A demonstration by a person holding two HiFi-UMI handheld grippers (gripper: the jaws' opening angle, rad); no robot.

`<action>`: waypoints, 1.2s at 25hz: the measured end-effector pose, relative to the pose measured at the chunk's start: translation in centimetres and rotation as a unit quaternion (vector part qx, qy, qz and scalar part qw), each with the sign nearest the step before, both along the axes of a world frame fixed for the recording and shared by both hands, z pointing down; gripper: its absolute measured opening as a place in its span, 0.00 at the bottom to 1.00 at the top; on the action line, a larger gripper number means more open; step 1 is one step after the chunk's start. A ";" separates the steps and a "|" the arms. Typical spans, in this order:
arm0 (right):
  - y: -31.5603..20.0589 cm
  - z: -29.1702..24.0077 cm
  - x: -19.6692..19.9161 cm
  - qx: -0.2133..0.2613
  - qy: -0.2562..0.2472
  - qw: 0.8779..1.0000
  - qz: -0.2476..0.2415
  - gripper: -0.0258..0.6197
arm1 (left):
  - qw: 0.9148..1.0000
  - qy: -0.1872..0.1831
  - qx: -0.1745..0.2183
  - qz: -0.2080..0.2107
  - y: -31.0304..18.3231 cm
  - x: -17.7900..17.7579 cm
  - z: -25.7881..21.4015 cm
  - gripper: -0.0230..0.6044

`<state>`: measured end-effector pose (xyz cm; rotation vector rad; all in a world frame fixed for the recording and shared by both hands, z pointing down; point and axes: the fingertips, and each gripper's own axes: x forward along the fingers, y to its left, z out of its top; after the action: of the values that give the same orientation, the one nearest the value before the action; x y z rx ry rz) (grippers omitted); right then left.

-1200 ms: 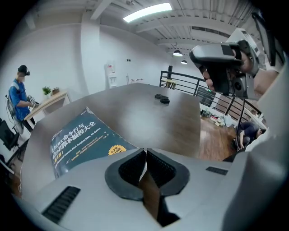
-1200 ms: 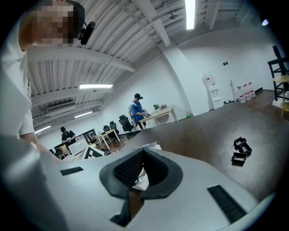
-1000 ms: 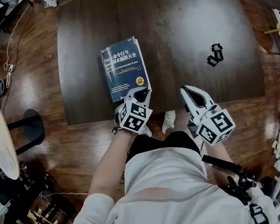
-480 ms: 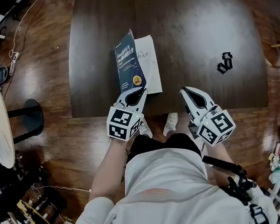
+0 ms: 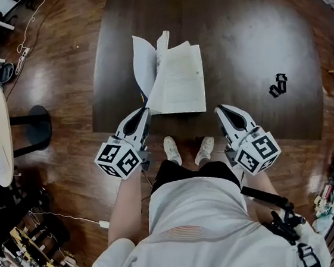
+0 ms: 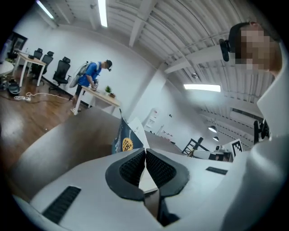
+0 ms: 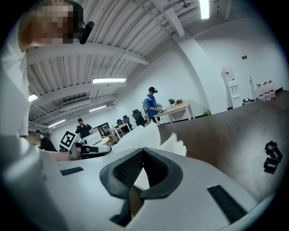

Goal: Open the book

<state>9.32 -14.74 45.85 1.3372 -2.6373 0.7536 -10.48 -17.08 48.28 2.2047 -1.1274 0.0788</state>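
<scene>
Wood floor (image 5: 62,58), dark table (image 5: 245,31), white walls (image 6: 135,72) w/ strip lights (image 6: 202,87)

No word or number is coming through legibly. The book (image 5: 179,80) is lying open on the desk (image 5: 252,42), its pages showing only faint grey print too small to read. In the left gripper view, its blue cover (image 6: 123,135) is carrying a round yellow badge (image 6: 128,144) with dark characters, blurred past reading. Below the book, the left hand-held gripper (image 5: 144,110) and right hand-held gripper (image 5: 220,109) are showing black-and-white square markers on their cubes, patterns rather than letters.
</scene>
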 end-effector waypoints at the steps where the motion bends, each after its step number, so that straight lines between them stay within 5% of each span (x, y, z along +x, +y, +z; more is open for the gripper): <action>1: -0.1 0.0 -0.6 0.000 0.000 1.000 -0.004 0.04 | 1.000 0.003 -0.003 -0.017 -0.1 -1.5 0.2 0.07; 8: -0.2 -0.3 -3.7 0.001 0.001 1.000 -0.022 0.04 | 0.994 -0.013 -0.043 -0.098 -0.1 -8.8 3.8 0.07; 13: -0.2 0.1 -4.1 -0.005 0.008 1.000 -0.015 0.04 | 0.984 0.014 -0.109 -0.144 0.1 -11.9 9.4 0.07; 18: 0.1 0.4 -4.2 -0.011 0.014 1.000 -0.006 0.04 | 0.979 -0.003 -0.147 -0.143 0.0 -12.7 13.4 0.07; 25: -0.3 1.4 -3.7 -0.018 0.014 1.000 -0.002 0.04 | 0.974 -0.097 -0.172 -0.110 -0.7 -11.4 16.8 0.07; 30: -0.7 1.4 -4.1 -0.018 0.012 1.000 -0.005 0.04 | 0.971 -0.120 -0.179 -0.105 -0.7 -11.5 17.7 0.07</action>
<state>5.23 -15.46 47.27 1.3151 -2.5981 0.7742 -22.01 -17.78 66.02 1.7796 -1.3531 0.4349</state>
